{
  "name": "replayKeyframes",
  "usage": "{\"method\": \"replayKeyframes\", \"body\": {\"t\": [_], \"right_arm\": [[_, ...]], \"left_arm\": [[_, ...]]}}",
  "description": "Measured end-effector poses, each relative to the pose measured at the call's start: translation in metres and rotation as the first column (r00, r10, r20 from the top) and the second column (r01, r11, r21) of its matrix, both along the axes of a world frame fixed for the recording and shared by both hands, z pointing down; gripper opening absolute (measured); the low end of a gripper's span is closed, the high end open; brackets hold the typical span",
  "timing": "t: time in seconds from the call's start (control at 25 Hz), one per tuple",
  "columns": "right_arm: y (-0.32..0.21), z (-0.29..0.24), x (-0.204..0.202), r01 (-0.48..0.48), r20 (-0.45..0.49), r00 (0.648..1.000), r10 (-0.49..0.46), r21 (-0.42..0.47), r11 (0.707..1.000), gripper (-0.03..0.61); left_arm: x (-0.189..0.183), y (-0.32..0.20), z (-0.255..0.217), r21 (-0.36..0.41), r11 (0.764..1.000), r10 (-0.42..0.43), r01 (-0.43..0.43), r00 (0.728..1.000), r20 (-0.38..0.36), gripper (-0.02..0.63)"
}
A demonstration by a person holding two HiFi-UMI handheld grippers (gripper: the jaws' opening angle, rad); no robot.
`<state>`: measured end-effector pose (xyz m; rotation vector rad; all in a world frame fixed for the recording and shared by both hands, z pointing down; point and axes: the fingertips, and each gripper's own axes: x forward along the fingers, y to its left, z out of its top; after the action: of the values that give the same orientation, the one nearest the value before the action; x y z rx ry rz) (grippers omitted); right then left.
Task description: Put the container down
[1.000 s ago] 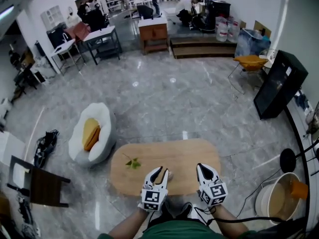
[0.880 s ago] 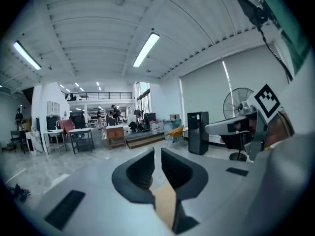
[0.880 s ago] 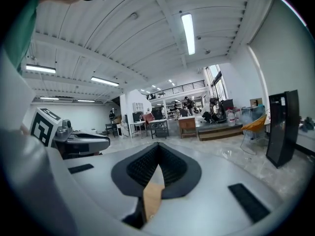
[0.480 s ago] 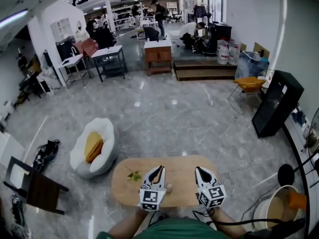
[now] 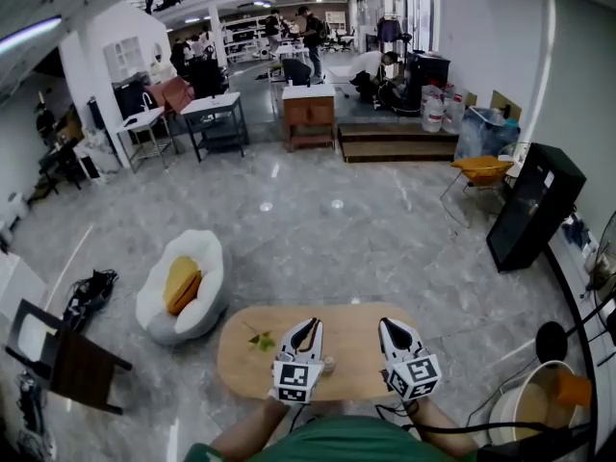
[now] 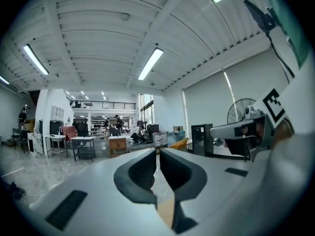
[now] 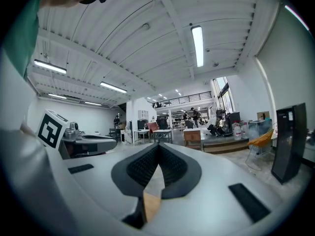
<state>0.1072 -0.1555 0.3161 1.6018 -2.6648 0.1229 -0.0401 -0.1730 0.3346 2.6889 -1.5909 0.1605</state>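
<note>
A small pale container (image 5: 328,363) stands on the oval wooden table (image 5: 356,330), just right of my left gripper's body and free of both grippers. My left gripper (image 5: 310,324) hovers over the table's near half, its jaws shut with nothing between them; in the left gripper view its pads (image 6: 147,168) meet and it (image 6: 157,154) points level into the hall. My right gripper (image 5: 387,324) hangs beside it to the right, also shut and empty (image 7: 158,149). A green leafy sprig (image 5: 262,341) lies on the table to the left.
A white beanbag seat (image 5: 181,285) with a yellow cushion sits on the marble floor left of the table. A dark chair (image 5: 63,357) is at the near left, a black cabinet (image 5: 534,205) and a pale bucket (image 5: 534,388) at the right. Desks and people stand far back.
Both grippers have lifted up off the table and the view has tilted upward. The left gripper's jaws have come together. The container stays on the table.
</note>
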Motion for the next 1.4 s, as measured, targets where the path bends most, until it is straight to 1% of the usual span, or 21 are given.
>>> {"method": "replayKeyframes", "body": {"t": [0.4, 0.56, 0.68, 0.88, 1.16, 1.4], "right_arm": [[0.006, 0.011, 0.000, -0.009, -0.021, 1.000, 0.009, -0.008, 1.000, 0.014], [0.001, 0.010, 0.015, -0.008, -0.026, 1.000, 0.008, 0.000, 1.000, 0.014], [0.005, 0.006, 0.001, -0.008, -0.032, 0.999, 0.008, -0.005, 1.000, 0.014], [0.011, 0.010, -0.010, 0.000, -0.034, 0.999, 0.000, -0.002, 1.000, 0.014], [0.008, 0.008, -0.006, 0.019, -0.019, 1.000, -0.019, 0.002, 1.000, 0.014], [0.010, 0.008, -0.007, 0.017, -0.027, 0.999, -0.017, 0.011, 1.000, 0.014]], "left_arm": [[-0.004, 0.006, 0.014, -0.026, 1.000, -0.002, 0.002, 1.000, -0.016, 0.038], [0.012, 0.000, 0.011, -0.017, 1.000, -0.002, 0.002, 1.000, -0.017, 0.038], [0.001, 0.005, 0.007, -0.023, 1.000, 0.007, -0.007, 1.000, -0.017, 0.037], [-0.005, 0.014, 0.013, -0.017, 1.000, 0.018, -0.018, 1.000, -0.007, 0.038], [0.001, 0.011, 0.014, -0.027, 1.000, 0.015, -0.015, 1.000, 0.002, 0.038], [0.000, 0.012, 0.016, -0.028, 0.999, 0.016, -0.016, 1.000, 0.006, 0.038]]}}
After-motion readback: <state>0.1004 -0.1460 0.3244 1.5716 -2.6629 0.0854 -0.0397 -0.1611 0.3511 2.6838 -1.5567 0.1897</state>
